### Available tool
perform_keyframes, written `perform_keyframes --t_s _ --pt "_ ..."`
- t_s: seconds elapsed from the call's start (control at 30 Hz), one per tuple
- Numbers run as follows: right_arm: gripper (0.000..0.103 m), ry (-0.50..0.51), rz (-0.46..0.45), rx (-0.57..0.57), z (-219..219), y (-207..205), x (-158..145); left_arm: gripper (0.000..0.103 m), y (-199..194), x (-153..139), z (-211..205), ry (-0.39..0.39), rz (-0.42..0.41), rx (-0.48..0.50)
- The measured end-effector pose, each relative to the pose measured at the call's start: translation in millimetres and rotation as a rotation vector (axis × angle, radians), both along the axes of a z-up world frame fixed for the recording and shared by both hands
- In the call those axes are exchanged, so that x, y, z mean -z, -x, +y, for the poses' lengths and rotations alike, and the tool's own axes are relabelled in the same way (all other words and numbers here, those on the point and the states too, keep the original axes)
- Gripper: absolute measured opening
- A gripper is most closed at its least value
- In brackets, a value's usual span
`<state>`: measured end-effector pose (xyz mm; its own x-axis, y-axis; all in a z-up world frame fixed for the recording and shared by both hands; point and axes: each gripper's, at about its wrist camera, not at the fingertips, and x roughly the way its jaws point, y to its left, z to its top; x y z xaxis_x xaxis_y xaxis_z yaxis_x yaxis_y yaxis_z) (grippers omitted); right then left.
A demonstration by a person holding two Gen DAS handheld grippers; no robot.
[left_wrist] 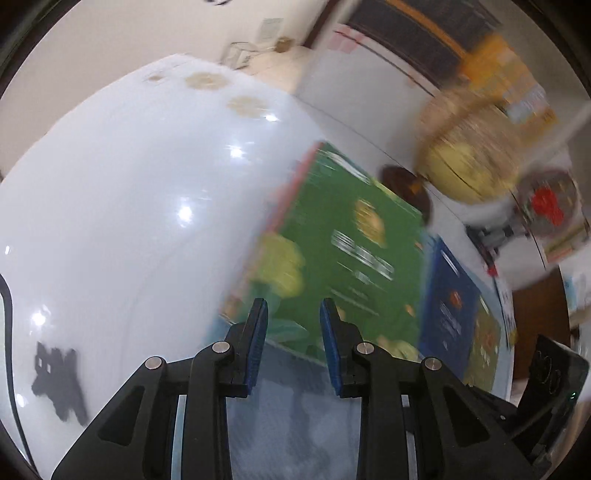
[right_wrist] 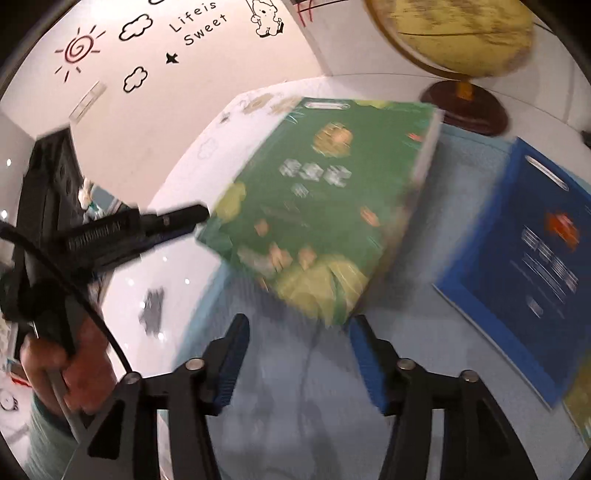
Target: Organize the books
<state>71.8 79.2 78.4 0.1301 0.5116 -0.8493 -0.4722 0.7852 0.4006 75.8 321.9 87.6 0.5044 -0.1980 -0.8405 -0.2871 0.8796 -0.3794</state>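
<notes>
The green book [right_wrist: 321, 206] sits tilted over a pale blue mat [right_wrist: 280, 406] on the white table [left_wrist: 122, 221], one corner raised and its near corner hanging just in front of the right gripper [right_wrist: 299, 354]. That gripper's fingers stand apart with nothing between them; the book's corner lies beyond the pads, not pinched. In the right wrist view the left gripper [right_wrist: 192, 218] reaches in from the side and meets the book's far left edge; the blur hides whether it truly clamps that edge. In its own view its fingers [left_wrist: 258, 332] are a little apart over the cover. A blue book [right_wrist: 524, 258] lies flat on the mat beside it, well clear, with a globe [right_wrist: 454, 33] behind. The step looks like repositioning the green book. Next, the right gripper would need to close on the near corner, or let the book settle flat.
</notes>
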Motion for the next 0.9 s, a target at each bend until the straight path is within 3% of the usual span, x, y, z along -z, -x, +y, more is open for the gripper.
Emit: perform_keyframes --t_s 0.17,0.37,0.47,0.6,0.73,0.8,0.9 --pt "0.055 0.057 0.010 0.051 -84 36 4 0.026 -4 -12 -81 0.043 -0.023 0.167" --pt "0.055 0.098 0.039 0.258 -222 53 2 0.028 -18 -15 -219 0.072 -0.008 0.417" --pt "0.055 0.098 0.025 0.380 -293 46 -5 0.028 -30 -4 -289 0.056 0.016 0.506" --pt "0.055 0.126 -0.007 0.467 -352 25 -8 0.028 -57 18 -340 0.009 0.026 0.496" --pt "0.055 0.145 -0.011 0.476 -382 -14 7 0.028 -83 47 -357 -0.040 0.066 0.410" --pt "0.055 0.131 0.014 0.458 -387 -29 17 0.027 -89 61 -363 -0.004 0.120 0.416" --pt "0.055 0.093 0.058 0.427 -386 -39 28 0.028 -84 67 -368 0.144 0.140 0.437"
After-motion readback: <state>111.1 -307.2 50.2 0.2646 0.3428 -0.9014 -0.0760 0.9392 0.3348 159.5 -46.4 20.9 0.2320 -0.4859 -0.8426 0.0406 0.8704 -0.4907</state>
